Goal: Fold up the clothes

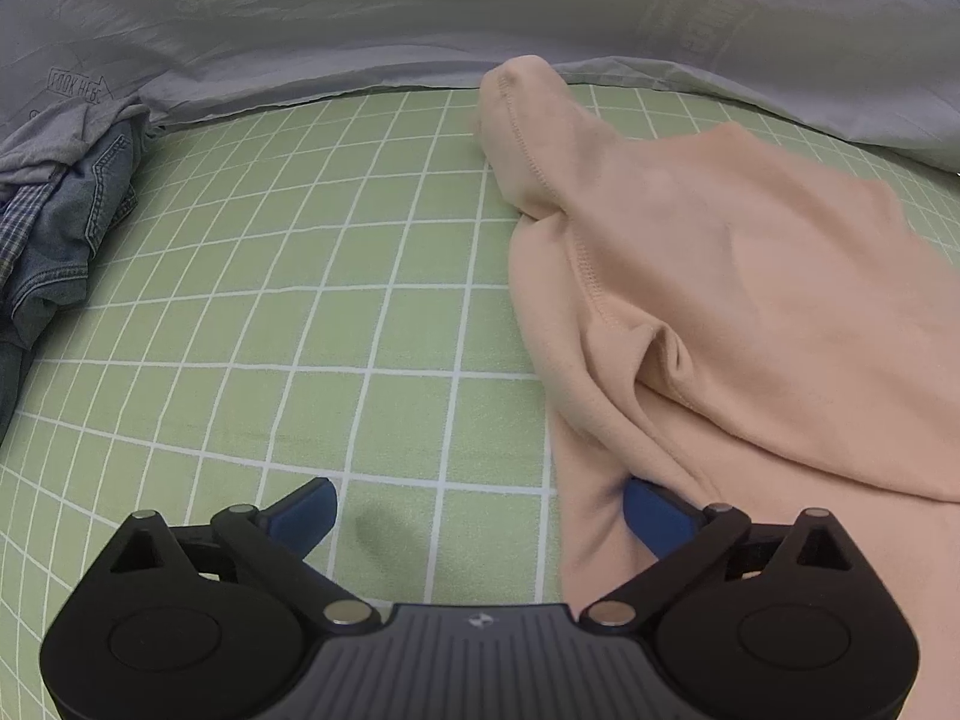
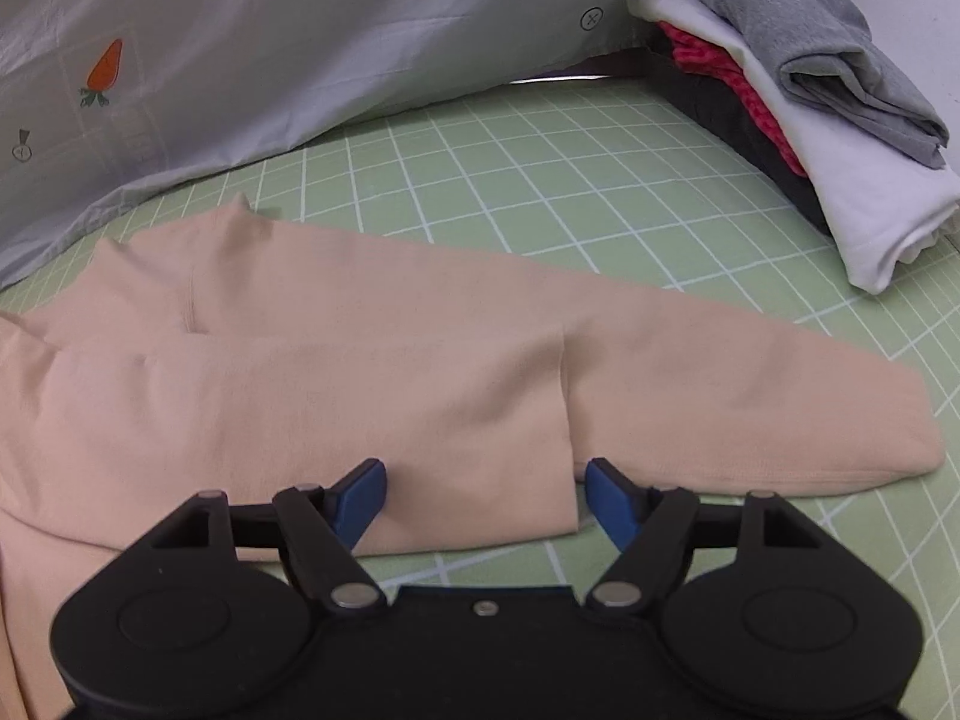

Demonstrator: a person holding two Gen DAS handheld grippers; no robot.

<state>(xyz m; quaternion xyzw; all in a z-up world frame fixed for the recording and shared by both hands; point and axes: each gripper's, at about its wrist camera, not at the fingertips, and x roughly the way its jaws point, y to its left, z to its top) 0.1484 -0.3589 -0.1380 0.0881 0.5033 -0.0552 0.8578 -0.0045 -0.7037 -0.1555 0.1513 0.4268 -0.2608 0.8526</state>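
Note:
A peach long-sleeved top (image 1: 738, 276) lies on the green checked sheet (image 1: 300, 300). One sleeve (image 1: 528, 120) is bent over toward the back. My left gripper (image 1: 480, 510) is open and low at the garment's left edge; its right finger (image 1: 654, 510) touches the fabric there and its left finger (image 1: 306, 510) is over bare sheet. In the right wrist view the top (image 2: 360, 372) spreads wide, its other sleeve (image 2: 750, 414) stretched to the right. My right gripper (image 2: 486, 495) is open, with the armpit seam and lower edge of the cloth between its fingers.
A rumpled pile with denim and grey cloth (image 1: 60, 222) sits at the left. Folded clothes (image 2: 810, 108), grey on white on red and dark, are stacked at the right. A pale grey quilt with a carrot print (image 2: 240, 60) runs along the back.

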